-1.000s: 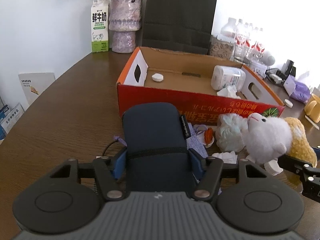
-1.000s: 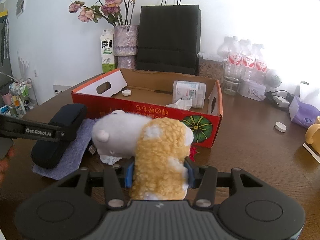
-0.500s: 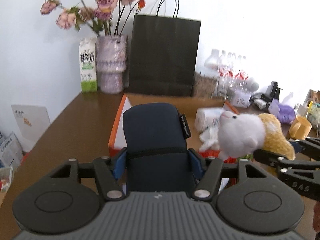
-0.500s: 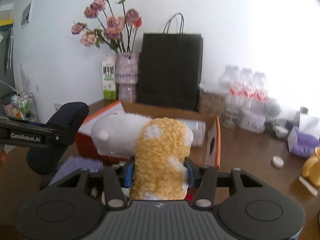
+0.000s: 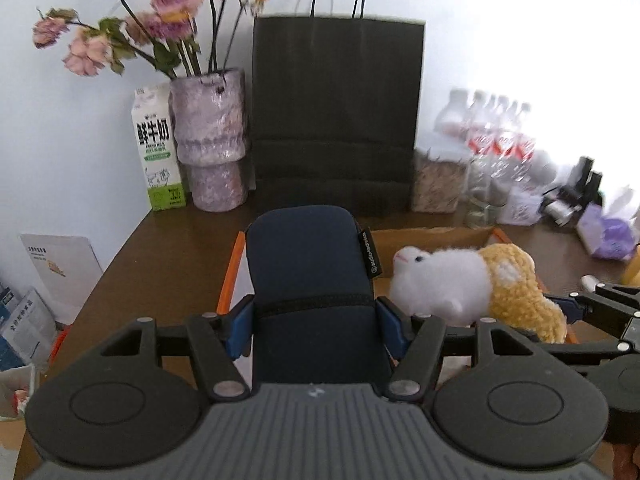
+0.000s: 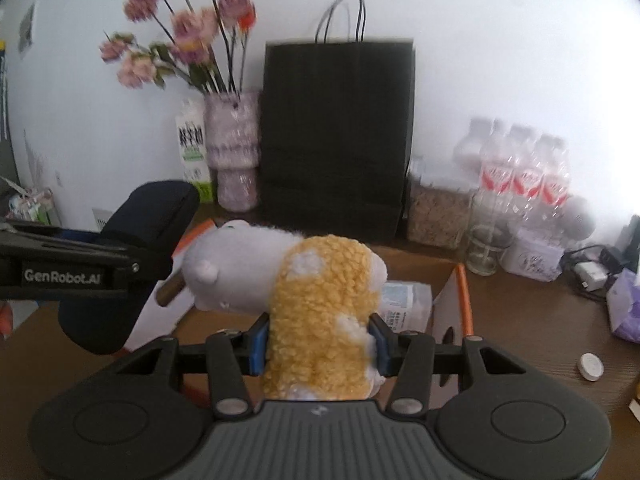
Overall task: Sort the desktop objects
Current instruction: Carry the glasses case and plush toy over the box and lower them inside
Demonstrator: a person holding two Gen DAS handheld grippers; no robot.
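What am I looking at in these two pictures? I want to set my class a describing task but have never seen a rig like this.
No robot here: a person carries a two-finger gripper in each hand, and each has a wide-angle camera looking along its fingers. The left gripper is shut on a dark blue padded case. The right gripper is shut on a plush toy with a white head and yellow woolly body. Both are held above an open cardboard box on a brown table. At the back stand a black paper bag, a vase of flowers, a milk carton and water bottles.
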